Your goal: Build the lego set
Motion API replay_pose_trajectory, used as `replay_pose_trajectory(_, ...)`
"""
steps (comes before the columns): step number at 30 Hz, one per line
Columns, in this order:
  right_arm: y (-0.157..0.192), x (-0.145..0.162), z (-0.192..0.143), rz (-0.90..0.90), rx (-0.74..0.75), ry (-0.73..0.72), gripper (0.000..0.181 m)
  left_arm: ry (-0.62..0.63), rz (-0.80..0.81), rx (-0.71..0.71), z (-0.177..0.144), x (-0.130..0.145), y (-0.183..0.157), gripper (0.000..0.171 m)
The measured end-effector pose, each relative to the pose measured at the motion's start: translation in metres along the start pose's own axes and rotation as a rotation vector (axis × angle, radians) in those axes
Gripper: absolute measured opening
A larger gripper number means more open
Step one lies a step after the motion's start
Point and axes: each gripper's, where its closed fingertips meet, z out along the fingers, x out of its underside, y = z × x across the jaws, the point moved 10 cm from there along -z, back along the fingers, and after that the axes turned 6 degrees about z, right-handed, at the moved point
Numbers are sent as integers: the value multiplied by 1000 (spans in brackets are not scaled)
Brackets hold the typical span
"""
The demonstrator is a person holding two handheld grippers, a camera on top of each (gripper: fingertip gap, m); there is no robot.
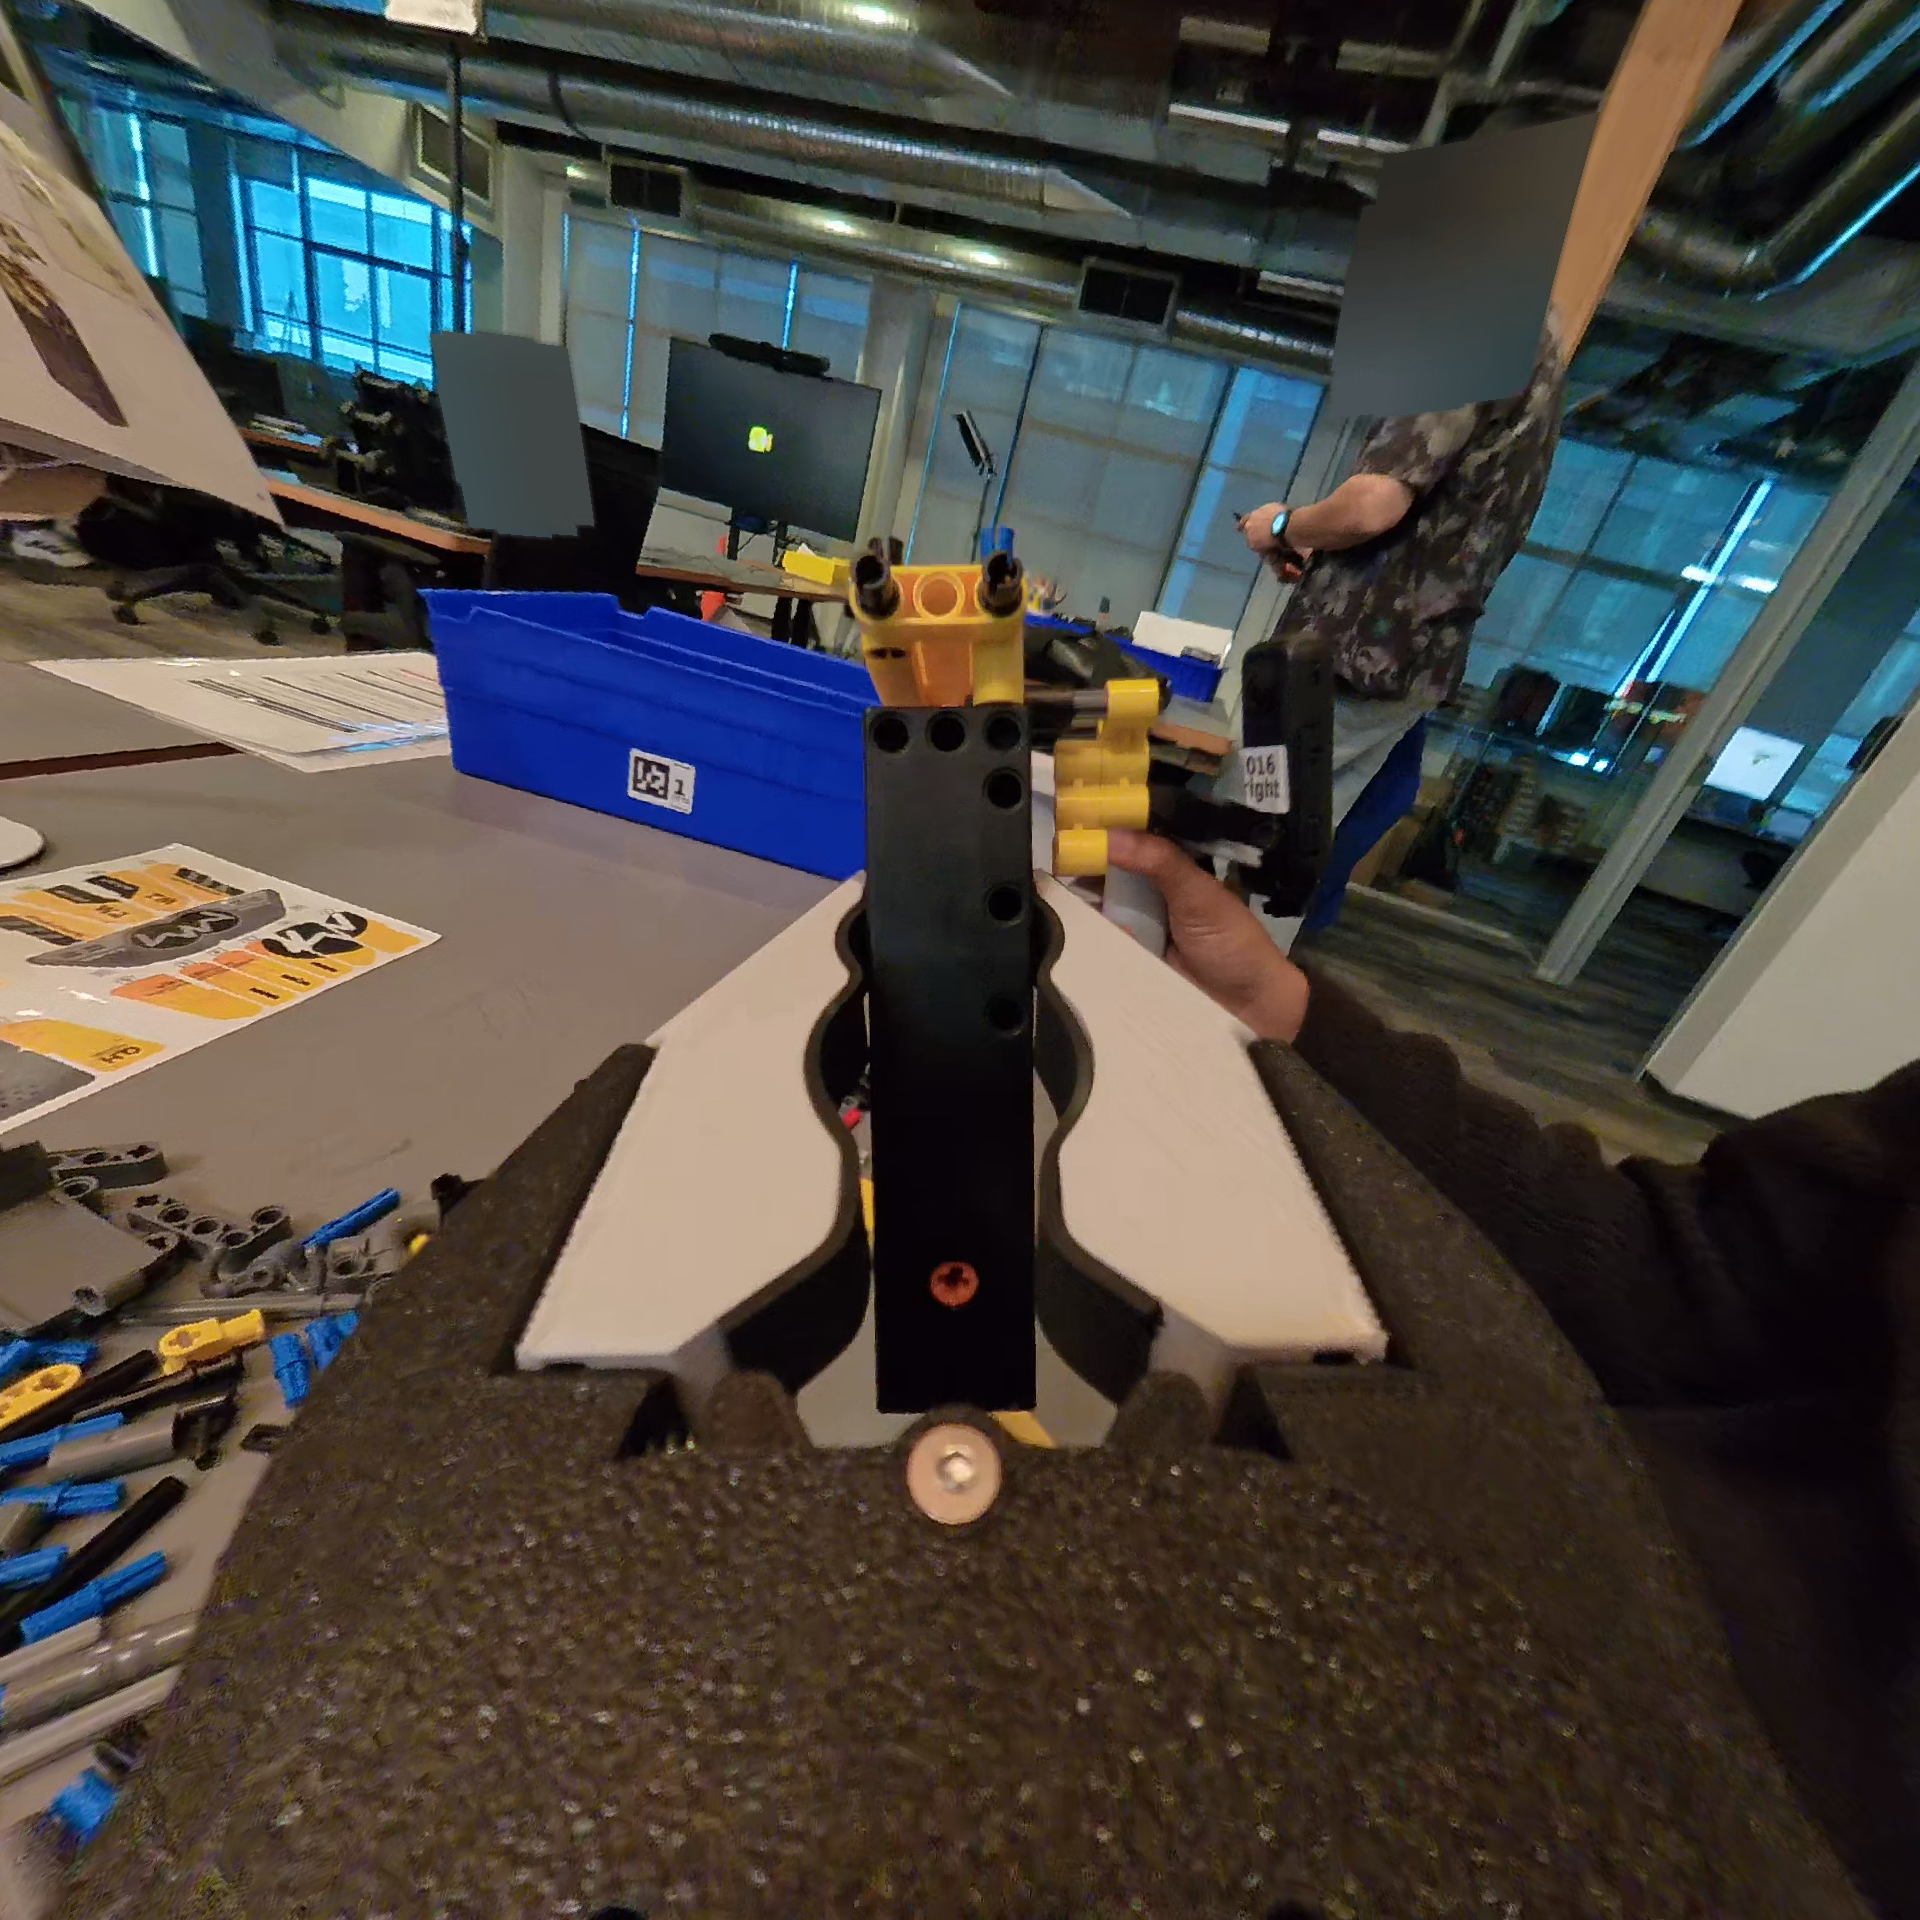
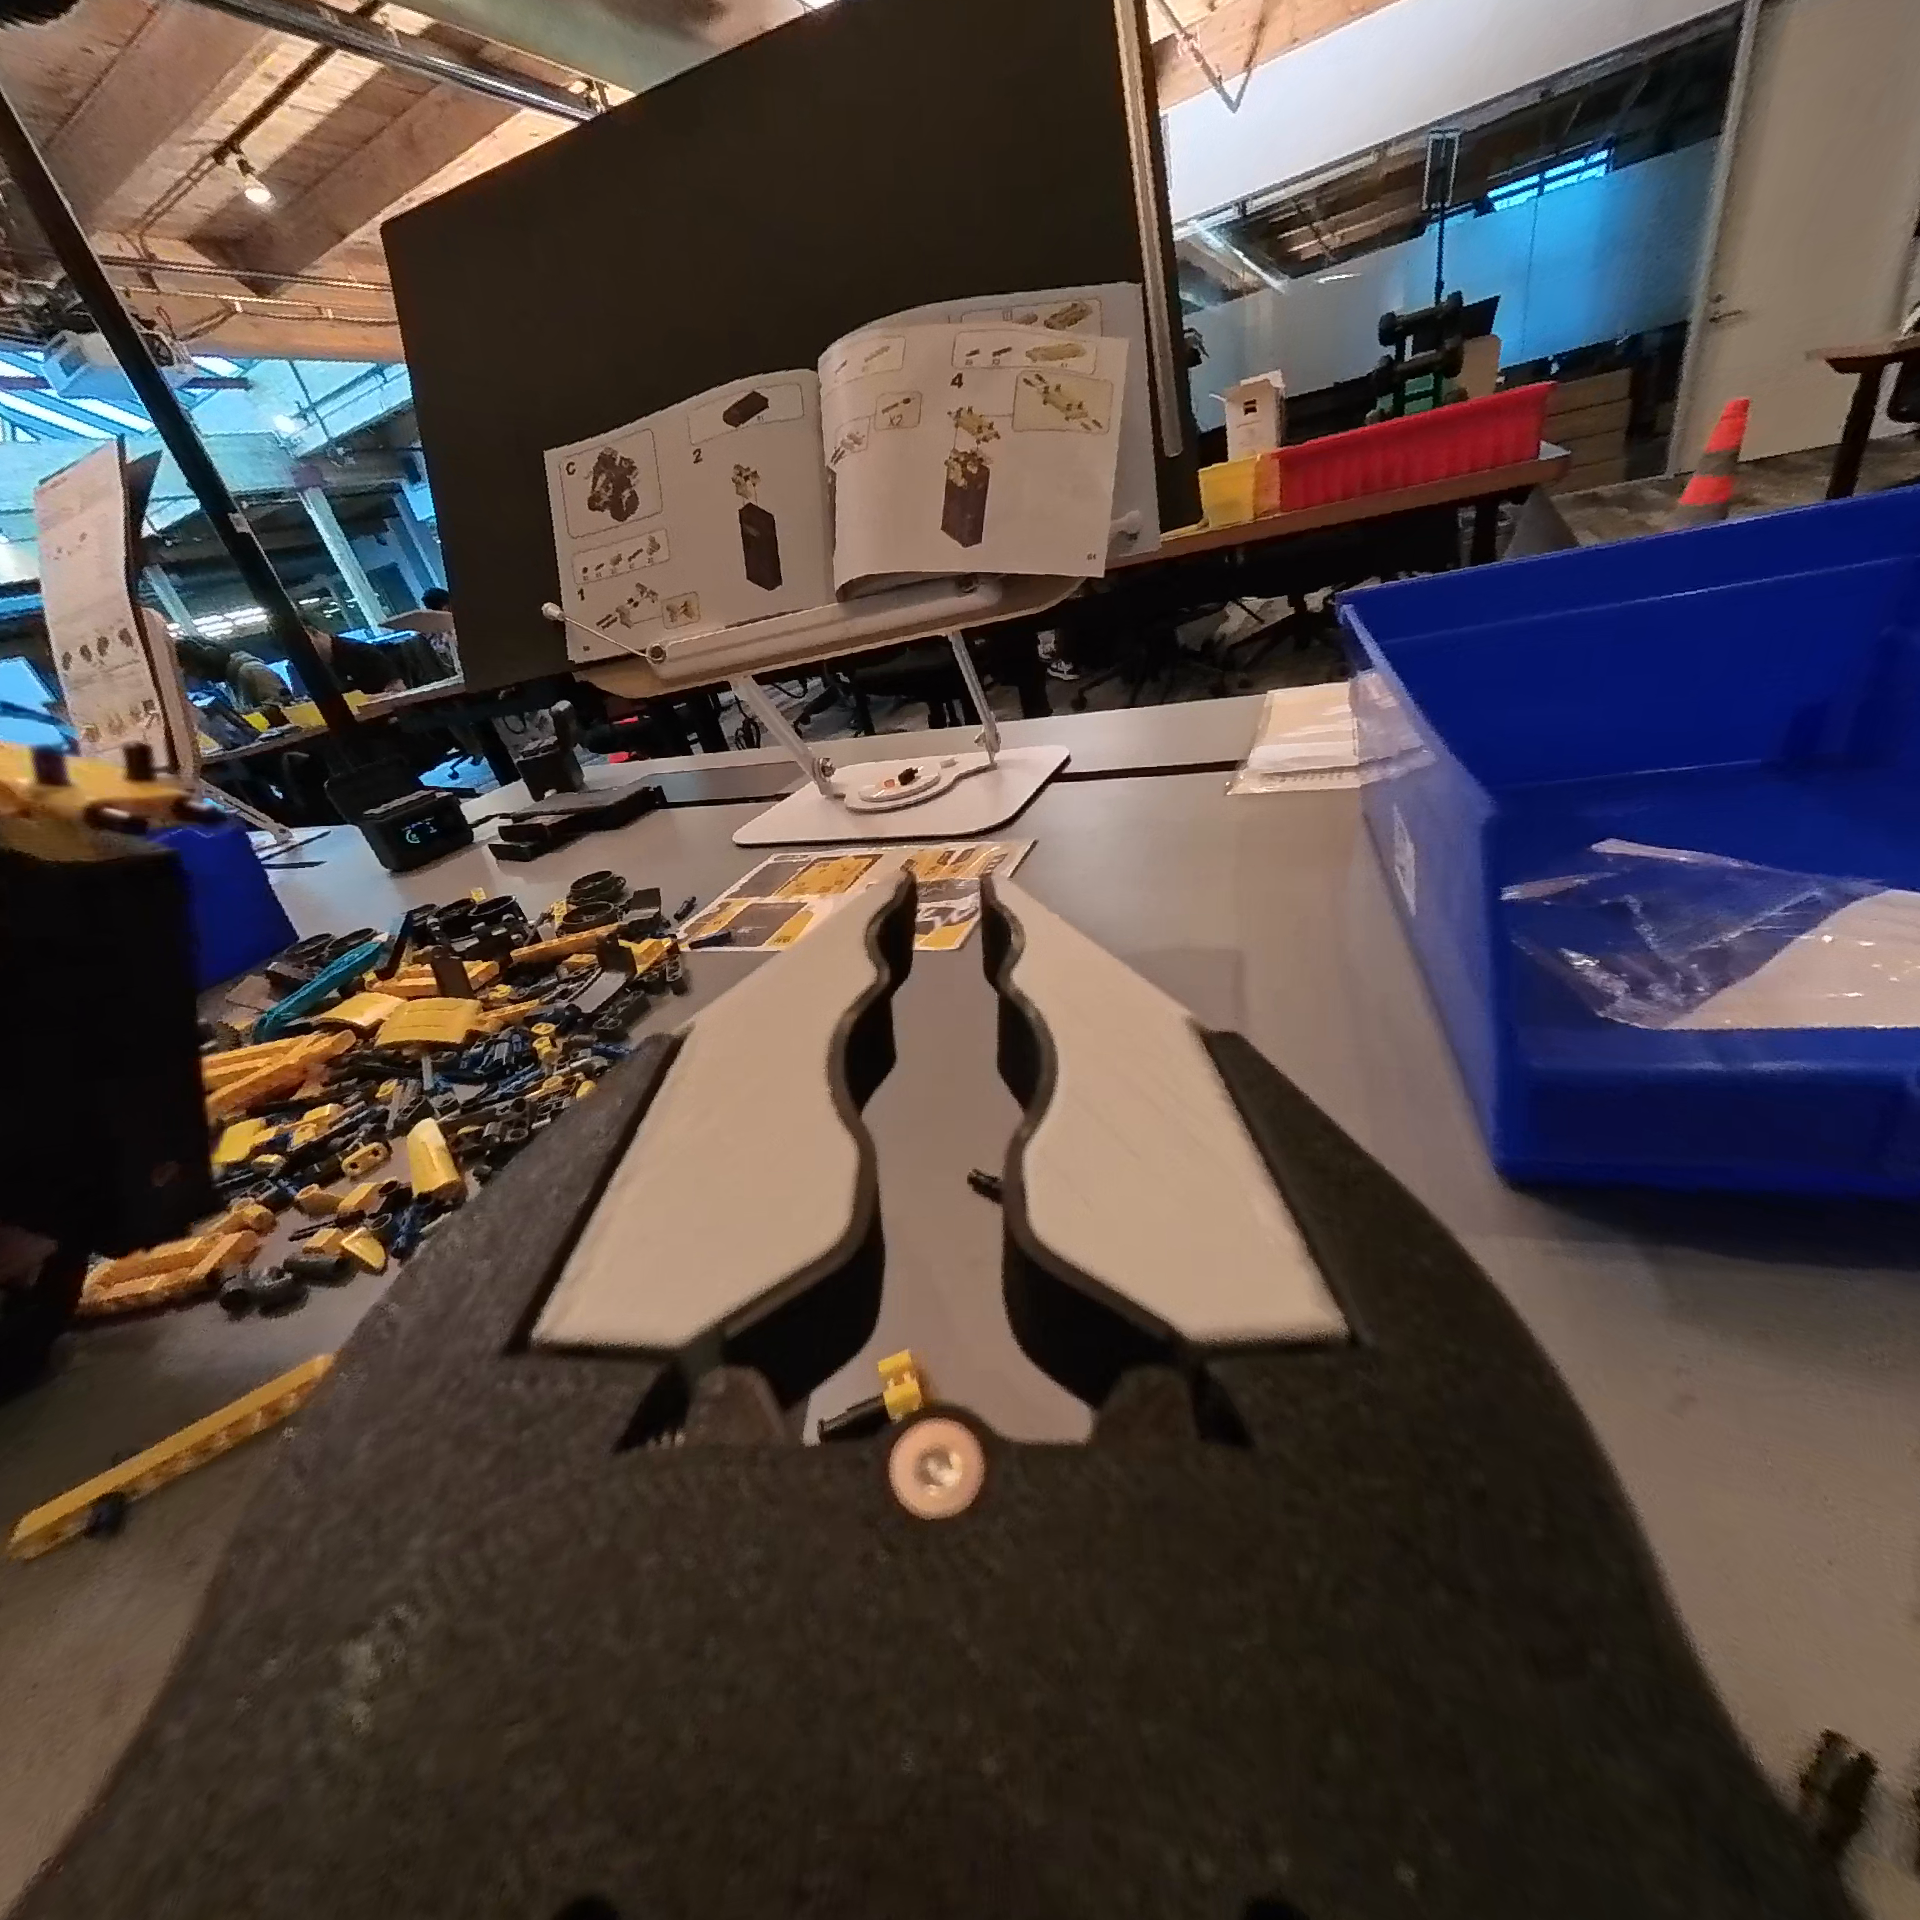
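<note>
My left gripper (image 1: pixel 948 904) is shut on a tall black block (image 1: pixel 951 1039) with holes along its top and right side, and holds it upright. A yellow piece (image 1: pixel 940 623) with two black pins sits on top of the block. A stack of yellow connectors (image 1: pixel 1101 790) hangs at its upper right on a black axle. Just beyond it a hand (image 1: pixel 1205 935) holds the other gripper's grey handle. My right gripper (image 2: pixel 948 899) is low over the grey table (image 2: pixel 1195 914), slightly open and empty. A small yellow piece (image 2: pixel 899 1387) and a black pin (image 2: pixel 979 1179) lie under it. The black block shows at the far left (image 2: pixel 94 1039).
A pile of yellow, black and blue loose parts (image 2: pixel 436 1039) lies left of the right gripper, with a long yellow beam (image 2: pixel 177 1444) nearer. A blue bin (image 2: pixel 1662 1091) stands at the right. An open instruction booklet (image 2: pixel 831 468) rests on a stand behind. A sticker sheet (image 1: pixel 156 956) lies flat. A person (image 1: pixel 1434 582) stands far off. Some 20 cm of space lies between my two pairs of fingers.
</note>
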Motion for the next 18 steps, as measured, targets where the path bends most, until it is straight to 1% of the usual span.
replay_pose_trajectory(5,-3,-1,-1,16,27,-16,12,-82,-121,32,-7,-1,9,25)
replay_pose_trajectory(7,-5,-1,-2,33,38,-24,12,-94,-175,57,-9,-1,12,25)
replay_pose_trajectory(14,-5,-2,-4,48,23,-37,12,-64,-169,51,-5,1,13,25)
replay_pose_trajectory(18,-4,-2,-6,48,8,-46,12,-73,-187,39,-6,1,16,25)
